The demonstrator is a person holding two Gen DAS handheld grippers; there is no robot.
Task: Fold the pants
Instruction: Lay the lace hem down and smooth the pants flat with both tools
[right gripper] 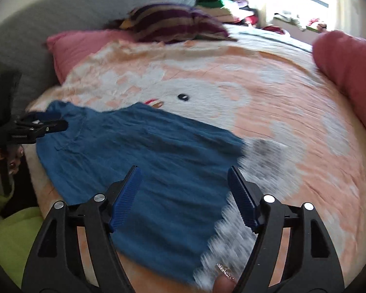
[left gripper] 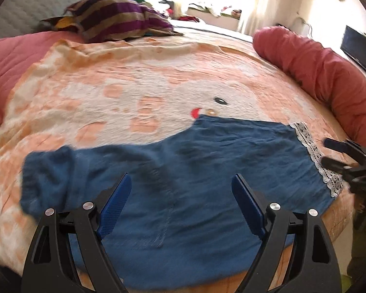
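Observation:
Blue pants (left gripper: 207, 161) with a white lace hem (left gripper: 312, 153) lie flat across the near part of the bed. My left gripper (left gripper: 181, 183) hangs open over their waist end with nothing between its blue pads. At the right edge of this view, my right gripper (left gripper: 325, 152) hovers by the lace hem. In the right wrist view the pants (right gripper: 146, 146) lie below my right gripper (right gripper: 184, 173), which is open and empty above the blurred lace hem (right gripper: 231, 232). My left gripper (right gripper: 61, 120) shows at the far left by the waist end.
An orange and white bedspread (left gripper: 134, 85) covers the bed. A striped pillow (left gripper: 119, 17) and a pink pillow (left gripper: 9, 58) lie at the head, a red bolster (left gripper: 317, 68) along the right side. A fingertip (right gripper: 224, 276) and a lime-green garment (right gripper: 12, 232) show near the bottom.

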